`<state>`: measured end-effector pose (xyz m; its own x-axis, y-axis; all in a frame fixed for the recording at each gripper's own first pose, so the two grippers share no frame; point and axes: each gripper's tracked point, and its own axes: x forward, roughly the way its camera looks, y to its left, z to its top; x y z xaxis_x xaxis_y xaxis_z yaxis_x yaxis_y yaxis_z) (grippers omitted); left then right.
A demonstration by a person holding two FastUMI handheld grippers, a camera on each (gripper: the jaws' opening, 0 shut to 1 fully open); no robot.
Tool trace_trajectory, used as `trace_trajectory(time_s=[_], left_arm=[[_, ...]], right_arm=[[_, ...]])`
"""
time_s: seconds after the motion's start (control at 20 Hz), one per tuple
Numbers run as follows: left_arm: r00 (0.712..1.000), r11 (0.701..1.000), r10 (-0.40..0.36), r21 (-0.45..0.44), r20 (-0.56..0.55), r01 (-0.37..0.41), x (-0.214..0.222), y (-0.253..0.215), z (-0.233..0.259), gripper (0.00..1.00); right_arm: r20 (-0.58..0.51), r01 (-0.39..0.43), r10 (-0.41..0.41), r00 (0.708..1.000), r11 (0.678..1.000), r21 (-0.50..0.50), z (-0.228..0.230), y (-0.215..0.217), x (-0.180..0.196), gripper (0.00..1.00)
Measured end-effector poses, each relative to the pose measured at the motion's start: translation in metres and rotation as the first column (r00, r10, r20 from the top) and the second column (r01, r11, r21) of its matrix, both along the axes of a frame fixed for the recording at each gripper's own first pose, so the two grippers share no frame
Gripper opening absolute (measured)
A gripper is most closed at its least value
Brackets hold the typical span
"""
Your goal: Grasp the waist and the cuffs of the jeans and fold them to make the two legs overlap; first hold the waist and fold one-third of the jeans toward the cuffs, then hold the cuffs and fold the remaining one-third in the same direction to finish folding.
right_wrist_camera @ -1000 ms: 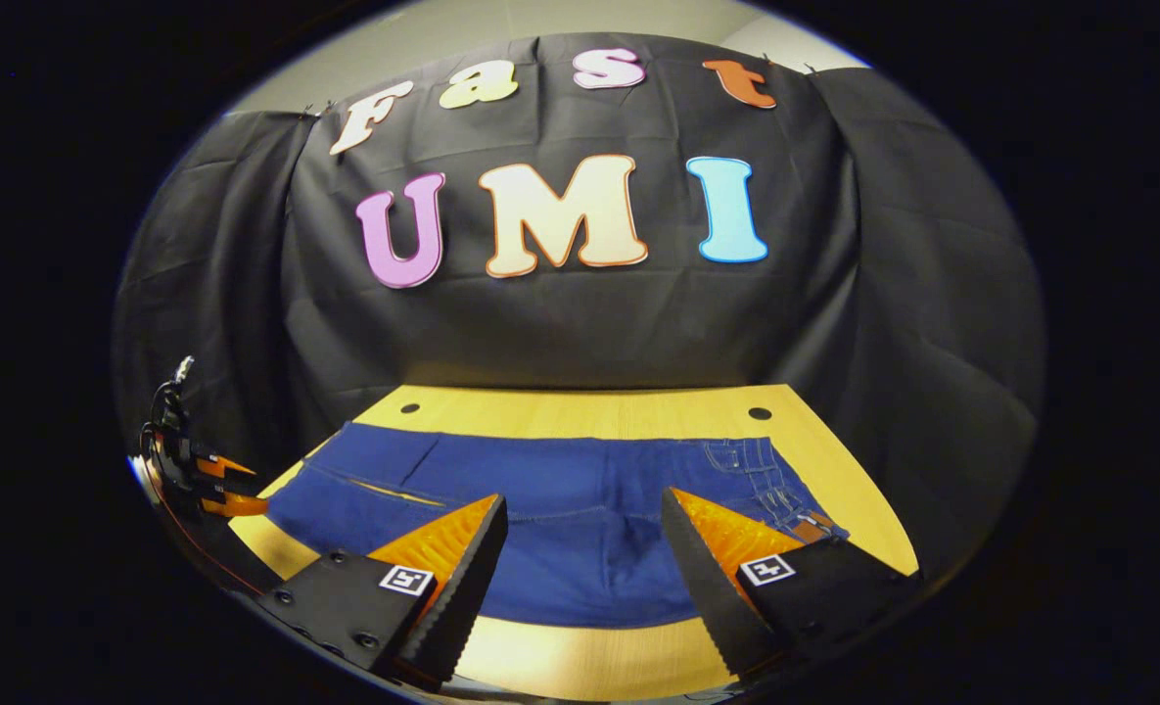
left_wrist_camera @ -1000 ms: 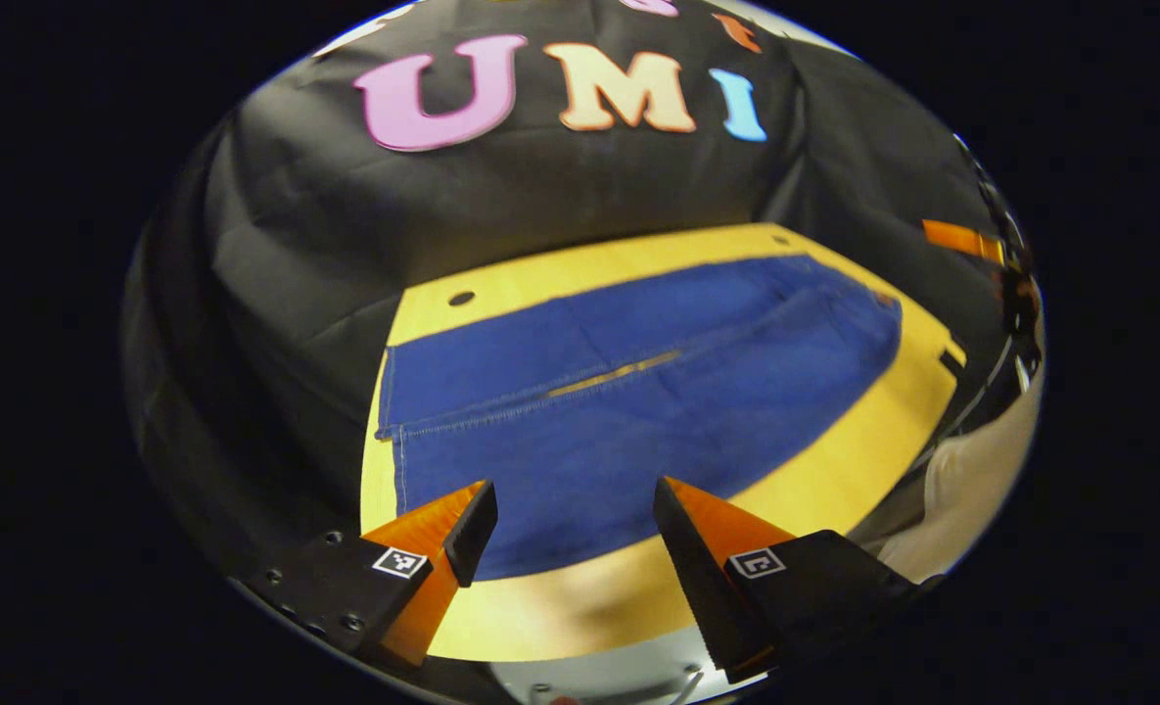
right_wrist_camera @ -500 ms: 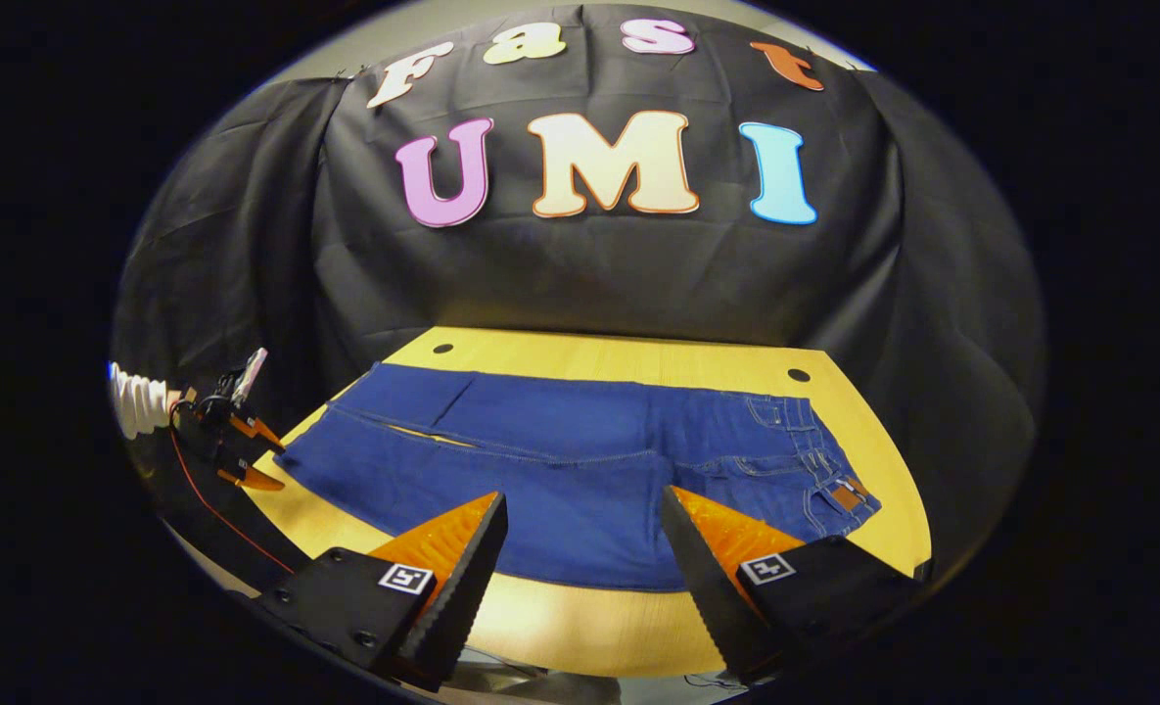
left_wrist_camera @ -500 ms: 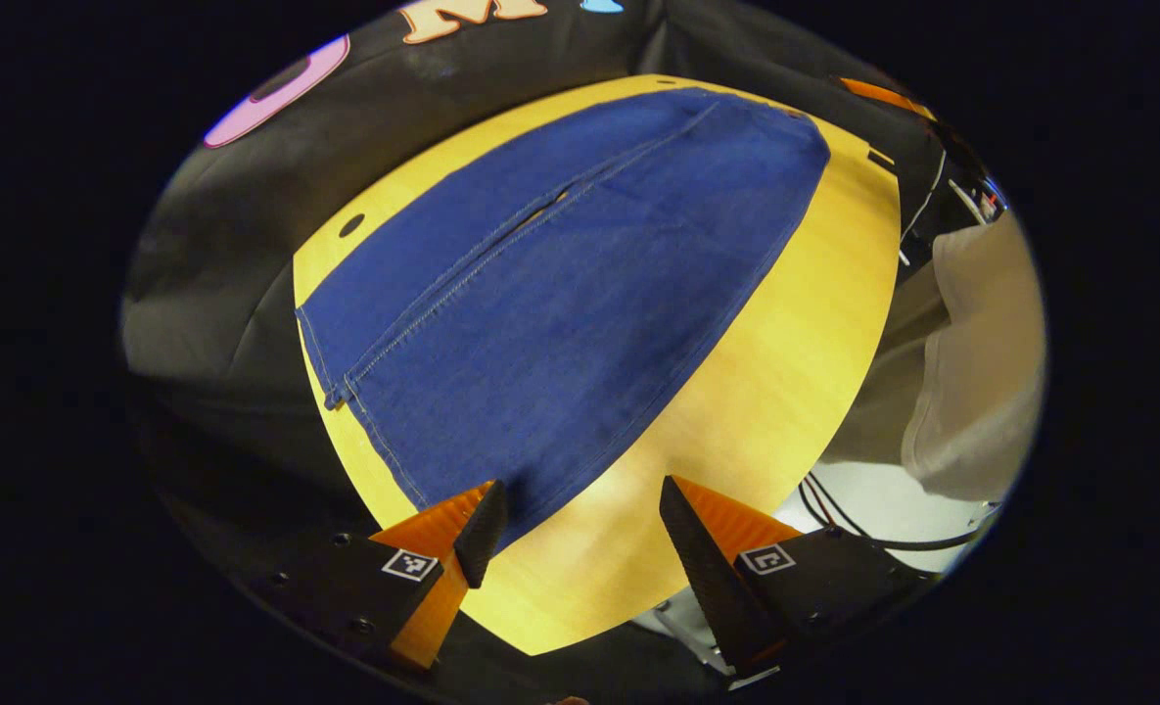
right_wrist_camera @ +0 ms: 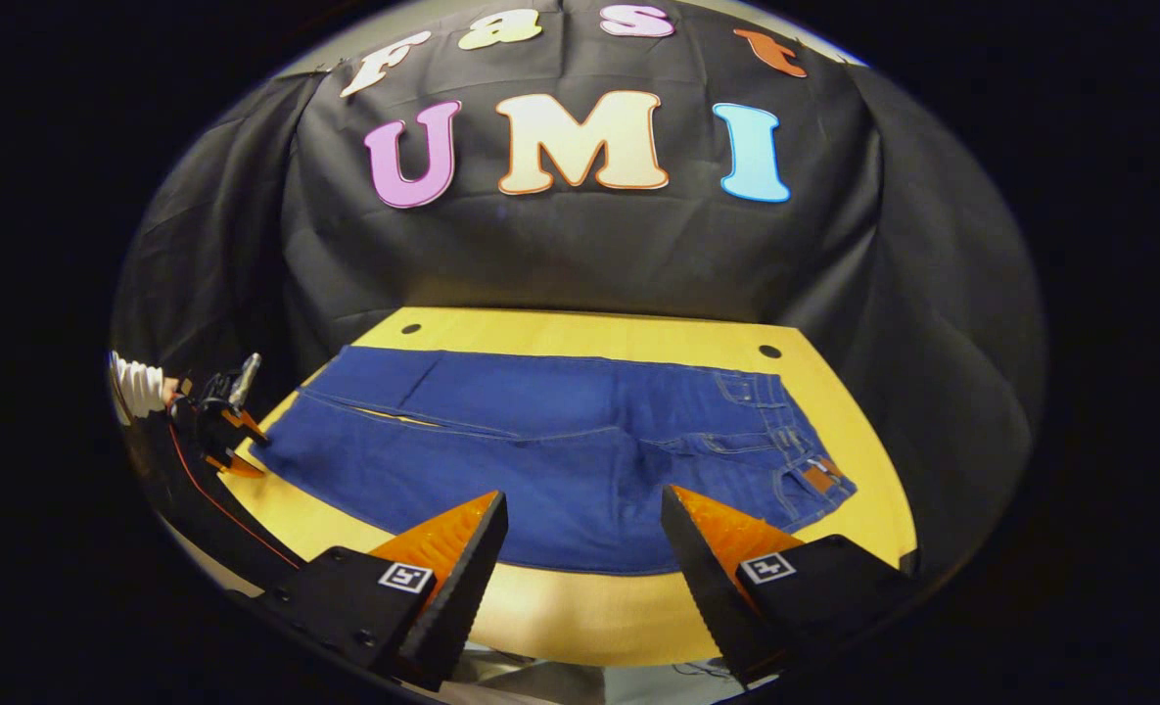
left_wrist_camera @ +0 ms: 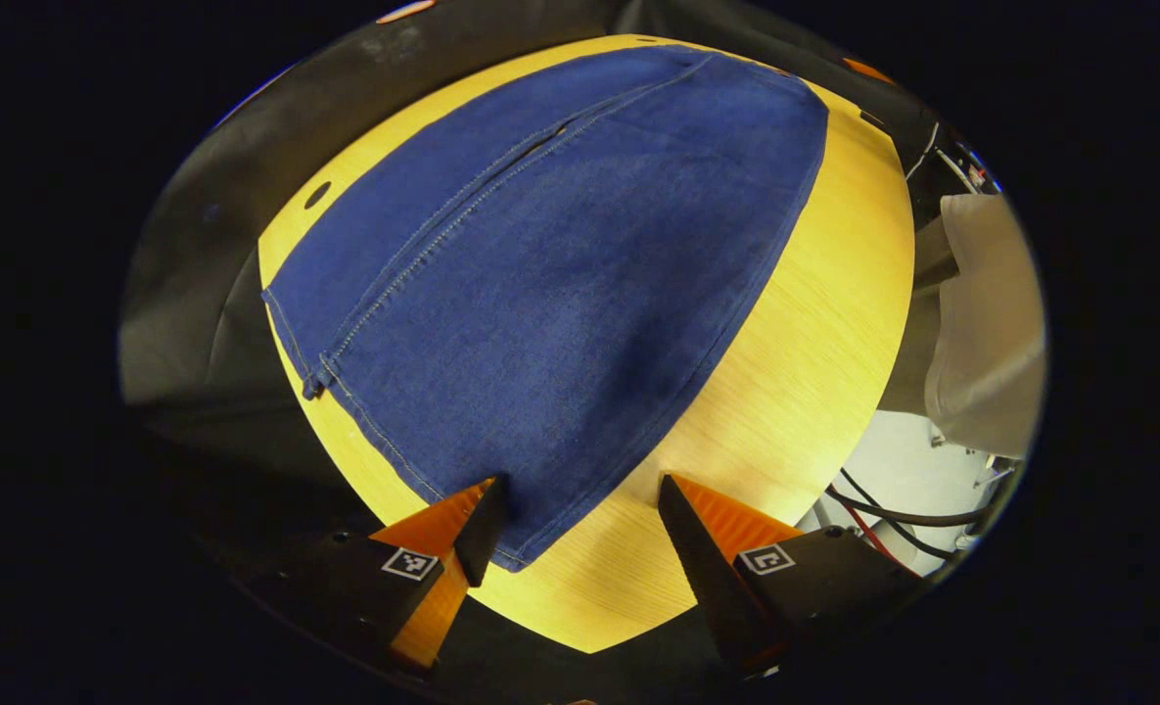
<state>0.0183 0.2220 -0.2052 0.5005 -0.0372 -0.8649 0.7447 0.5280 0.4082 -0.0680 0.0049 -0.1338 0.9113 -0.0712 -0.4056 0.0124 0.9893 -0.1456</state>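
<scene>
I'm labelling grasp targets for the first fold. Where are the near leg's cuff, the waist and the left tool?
Near leg's cuff (left_wrist_camera: 442, 480): left gripper view, on its hem.
Waist (right_wrist_camera: 803, 460): right gripper view, on the waistband.
Left tool (left_wrist_camera: 580, 524): left gripper view, between its fingertips.

One jeans (right_wrist_camera: 560, 441), two grippers (left_wrist_camera: 575, 524) (right_wrist_camera: 584, 543)

Both tongs look like the same build: chunky matte black bodies with small round screws along the edges, wedge-shaped orange fingers with black toothed inner faces, and a little square black-and-white marker on each finger base. Left tongs (left_wrist_camera: 575, 519), right tongs (right_wrist_camera: 584, 534). Beside the far left tongs (right_wrist_camera: 232, 436) there's a thin red cable and a white ribbed sleeve cuff (right_wrist_camera: 139, 385).
</scene>
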Motion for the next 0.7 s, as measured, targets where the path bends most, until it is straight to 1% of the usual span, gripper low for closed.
trace_trajectory(time_s=[0.05, 0.1, 0.15, 0.2, 0.25, 0.3, 0.35, 0.4, 0.45, 0.5, 0.55, 0.65, 0.7], left_arm=[[1.000, 1.000, -0.005, 0.000, -0.017, 0.005, -0.001, -0.002, -0.001, 0.99], [0.999, 1.000, -0.013, -0.009, -0.033, 0.012, -0.001, -0.002, -0.002, 0.93], [0.998, 1.000, -0.020, -0.011, -0.059, 0.019, -0.003, -0.004, -0.005, 0.93], [0.996, 1.000, -0.028, -0.010, -0.080, 0.027, -0.004, -0.005, -0.005, 0.92], [0.994, 0.999, -0.037, -0.006, -0.102, 0.037, -0.003, -0.006, -0.007, 0.91], [0.992, 0.999, -0.048, 0.007, -0.115, 0.049, -0.002, -0.004, -0.007, 0.91], [0.991, 0.999, -0.046, 0.017, -0.128, 0.049, 0.002, -0.002, -0.009, 0.91], [0.990, 0.999, -0.038, 0.027, -0.138, 0.042, 0.001, -0.001, -0.008, 0.92], [0.989, 0.998, -0.037, 0.036, -0.145, 0.043, 0.001, -0.003, -0.009, 0.92], [0.988, 0.998, -0.032, 0.047, -0.151, 0.039, -0.001, -0.004, -0.008, 0.93], [0.988, 0.998, -0.021, 0.055, -0.155, 0.030, -0.001, -0.003, -0.009, 0.92], [0.987, 0.997, -0.003, 0.070, -0.163, 0.015, -0.003, -0.005, -0.009, 0.88], [0.986, 0.997, -0.006, 0.080, -0.166, 0.020, -0.003, -0.007, -0.010, 0.85]], right_arm=[[-0.007, 0.006, -0.006, 1.000, 1.000, -0.016, 0.000, -0.006, -0.002, 0.98], [-0.014, 0.015, -0.016, 1.000, 0.999, -0.032, -0.002, -0.013, -0.003, 0.98], [-0.018, 0.023, -0.024, 1.000, 0.999, -0.041, -0.003, -0.019, -0.004, 0.98], [-0.020, 0.031, -0.032, 0.999, 0.999, -0.042, -0.003, -0.023, -0.004, 0.93], [-0.020, 0.036, -0.037, 0.999, 0.999, -0.034, -0.005, -0.023, -0.004, 0.98], [-0.022, 0.038, -0.039, 0.999, 0.999, -0.021, -0.007, -0.022, -0.005, 0.98], [-0.025, 0.040, -0.040, 0.999, 0.999, -0.008, -0.010, -0.020, -0.005, 0.98], [-0.033, 0.039, -0.039, 0.999, 0.999, 0.000, -0.015, -0.019, -0.006, 0.93], [-0.039, 0.036, -0.035, 0.999, 0.999, 0.003, -0.018, -0.018, -0.007, 0.93], [-0.045, 0.028, -0.028, 0.999, 1.000, 0.005, -0.022, -0.015, -0.008, 0.98], [-0.053, 0.020, -0.020, 0.998, 1.000, 0.004, -0.026, -0.014, -0.009, 0.94], [-0.066, 0.004, -0.003, 0.998, 1.000, 0.005, -0.031, -0.012, -0.010, 0.94], [-0.071, -0.005, 0.005, 0.997, 1.000, 0.010, -0.033, -0.010, -0.010, 0.98]])
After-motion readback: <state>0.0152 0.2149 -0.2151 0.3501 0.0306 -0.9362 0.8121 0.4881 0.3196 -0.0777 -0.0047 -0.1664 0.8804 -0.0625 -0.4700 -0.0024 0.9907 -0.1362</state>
